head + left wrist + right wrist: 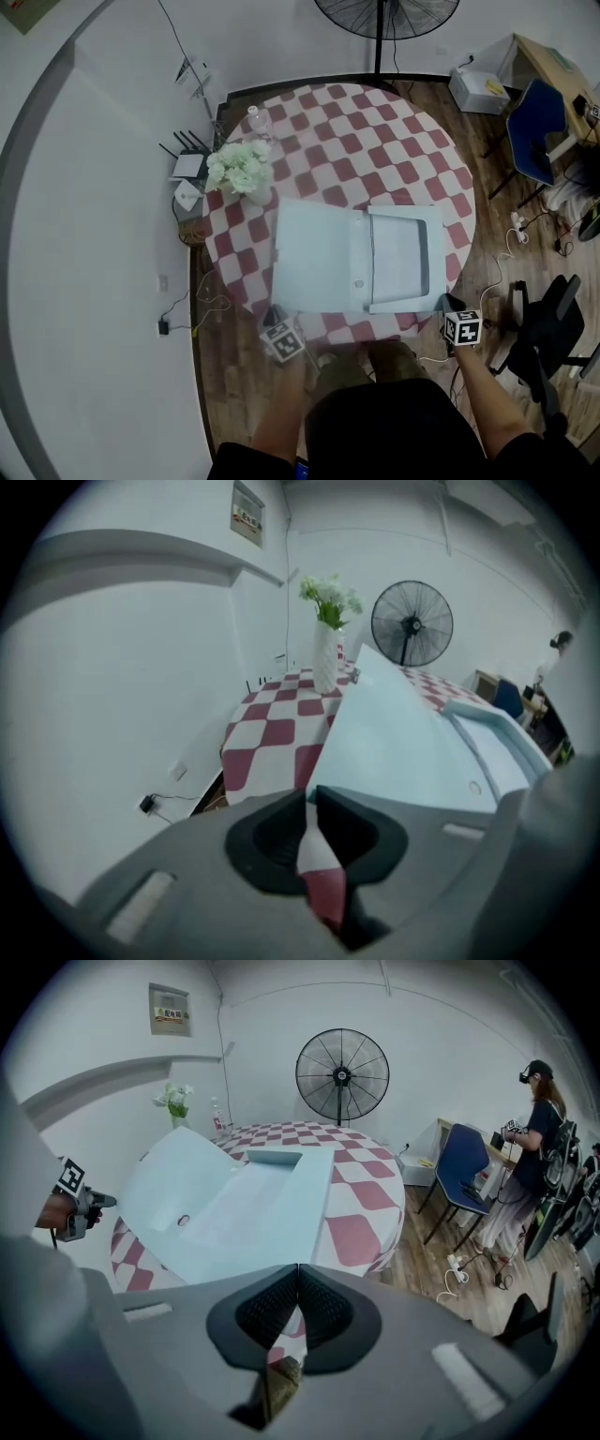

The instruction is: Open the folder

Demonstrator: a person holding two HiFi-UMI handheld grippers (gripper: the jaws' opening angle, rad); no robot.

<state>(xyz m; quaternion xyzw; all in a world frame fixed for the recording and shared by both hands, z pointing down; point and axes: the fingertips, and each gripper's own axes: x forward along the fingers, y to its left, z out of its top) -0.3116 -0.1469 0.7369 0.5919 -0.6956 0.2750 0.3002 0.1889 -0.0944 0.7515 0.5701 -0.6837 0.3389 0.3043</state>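
Room: white walls, wood floor, a standing fan (pixel 384 14) at the far side; a person stands at a desk off to the right in the right gripper view.
Worktop: round worktop (pixel 375 131) under a red-and-white checked cloth; a vase of white flowers (pixel 241 169) and a clear bottle (pixel 258 120) stand near its far-left edge.
Folder: the pale blue folder (pixel 323 253) lies on the near half of the worktop, spread wide. Its cover is swung out to the left with the snap stud showing, and the inner tray is bare on the right.
Progress: reads as done or all but done, since the cover is off the tray. Can't tell whether the cover lies fully flat. Likely nothing is left but to draw both hands clear.
Left claw: the left claw (pixel 272 317) sits by the folder's near-left corner, just off the cover's edge. Its jaws are parted by a thin slit and nothing is in them; only checked cloth shows through.
Right claw: the right claw (pixel 448 302) sits at the near-right corner beside the tray. Its jaws are clenched tip to tip and empty, and no contact with the folder is seen.
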